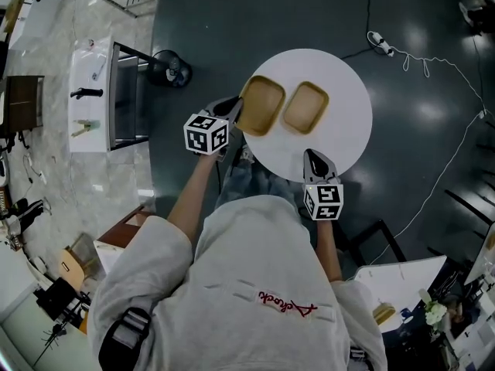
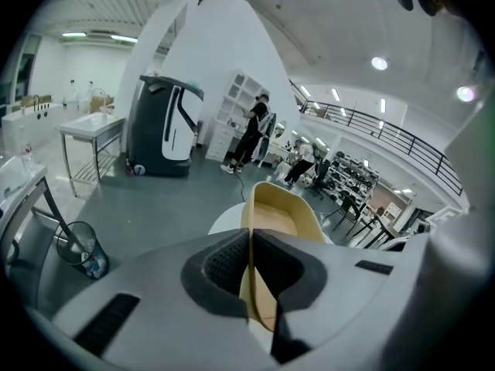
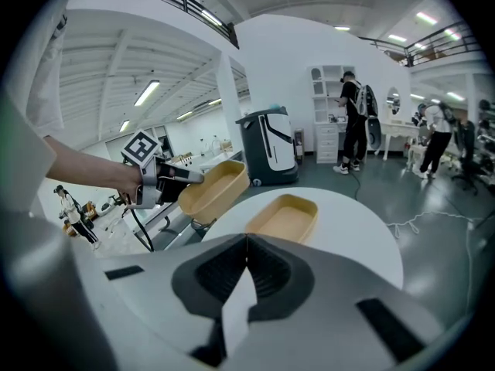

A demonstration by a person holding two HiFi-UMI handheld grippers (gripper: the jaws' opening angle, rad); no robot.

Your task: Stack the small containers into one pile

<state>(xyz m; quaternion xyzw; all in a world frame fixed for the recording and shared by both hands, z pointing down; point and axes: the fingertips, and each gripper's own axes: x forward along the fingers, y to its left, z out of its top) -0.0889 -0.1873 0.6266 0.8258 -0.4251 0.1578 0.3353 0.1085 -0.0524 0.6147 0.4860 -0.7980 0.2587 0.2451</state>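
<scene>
Round white table (image 1: 349, 74), wire wastebasket (image 2: 77, 247)

A round white counter (image 1: 344, 72) stands on a glossy dark grey floor (image 1: 255, 14). Left of the counter sits a black wire wastebasket (image 1: 168, 68), and further left a white sink unit (image 1: 87, 91) on metal legs, where the floor turns pale and marbled. To the counter's right a thin white cable (image 1: 445, 68) trails across the floor. Beyond the counter stand a tall dark-and-white machine (image 3: 271, 149) and white shelving (image 3: 325, 107) against a white wall. Strip lights (image 3: 151, 93) line the ceiling, and a railed balcony (image 2: 394, 134) runs overhead.
</scene>
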